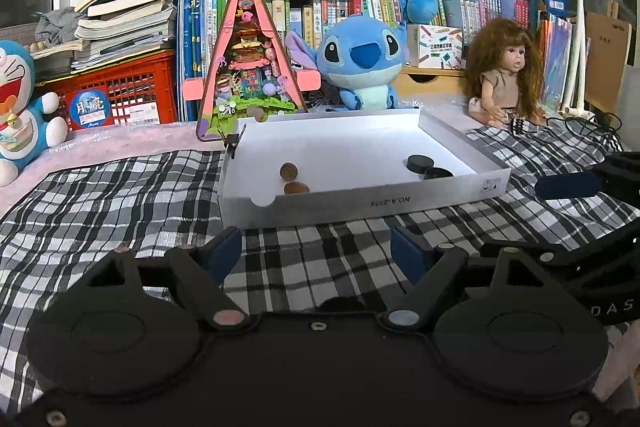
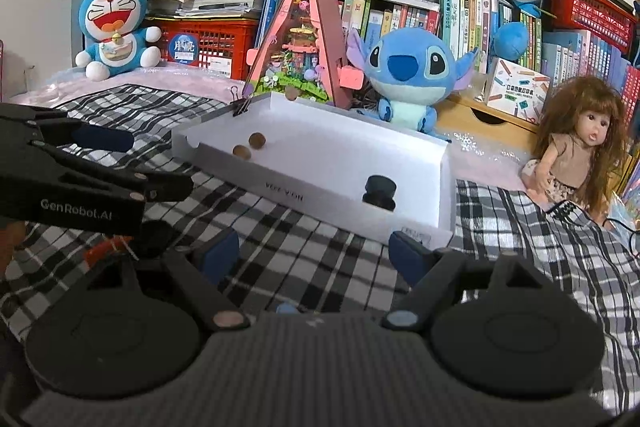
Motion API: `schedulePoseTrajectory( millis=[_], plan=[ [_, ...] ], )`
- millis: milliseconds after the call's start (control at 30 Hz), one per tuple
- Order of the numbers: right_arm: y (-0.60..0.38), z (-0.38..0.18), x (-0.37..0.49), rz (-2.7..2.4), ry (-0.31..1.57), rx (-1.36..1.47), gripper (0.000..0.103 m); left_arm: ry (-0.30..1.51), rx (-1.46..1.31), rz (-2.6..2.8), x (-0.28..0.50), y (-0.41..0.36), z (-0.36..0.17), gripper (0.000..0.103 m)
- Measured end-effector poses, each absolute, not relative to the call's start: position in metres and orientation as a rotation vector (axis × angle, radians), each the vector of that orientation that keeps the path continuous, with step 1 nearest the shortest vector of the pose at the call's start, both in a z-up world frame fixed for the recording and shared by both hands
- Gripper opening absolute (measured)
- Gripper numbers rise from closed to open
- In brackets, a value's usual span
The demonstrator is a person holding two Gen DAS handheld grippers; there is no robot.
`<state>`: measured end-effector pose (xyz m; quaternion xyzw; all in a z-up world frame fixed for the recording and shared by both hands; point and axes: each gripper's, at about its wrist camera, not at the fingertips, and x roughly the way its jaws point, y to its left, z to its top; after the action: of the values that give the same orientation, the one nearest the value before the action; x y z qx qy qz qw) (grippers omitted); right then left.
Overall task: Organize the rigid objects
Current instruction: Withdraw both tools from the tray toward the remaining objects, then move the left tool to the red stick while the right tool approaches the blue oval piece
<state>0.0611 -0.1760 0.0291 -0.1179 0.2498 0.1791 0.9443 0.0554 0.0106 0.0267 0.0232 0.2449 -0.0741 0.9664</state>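
Inside the white tray [image 1: 360, 201], its near wall half hides two brown discs [image 1: 289, 171] and two black discs [image 1: 418, 163]. Left gripper [image 1: 316, 247] and right gripper [image 2: 316, 251] gape empty above checked cloth [image 1: 120, 195], before cluttered bookshelves [image 1: 400, 3].

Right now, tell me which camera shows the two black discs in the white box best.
The left wrist view: both black discs lie unobstructed on the white box floor, one slightly behind the other. In the right wrist view the discs overlap, and the box's near wall hides the lower one's base.
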Motion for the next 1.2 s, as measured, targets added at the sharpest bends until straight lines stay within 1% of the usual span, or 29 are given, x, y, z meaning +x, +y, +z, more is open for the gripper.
schedulePoseTrajectory(
  millis=[1000,1200],
  plan=[
    [-0.18,0.005,0.031,0.359,0.529,-0.218,0.089,0.491,0.1,-0.107,0.02,0.014,0.004,0.08],
    [-0.181,0.002,0.029,0.353,0.534,-0.207,0.089,0.492,0.111,-0.099,0.019,0.014,0.002,0.079]
  ],
)
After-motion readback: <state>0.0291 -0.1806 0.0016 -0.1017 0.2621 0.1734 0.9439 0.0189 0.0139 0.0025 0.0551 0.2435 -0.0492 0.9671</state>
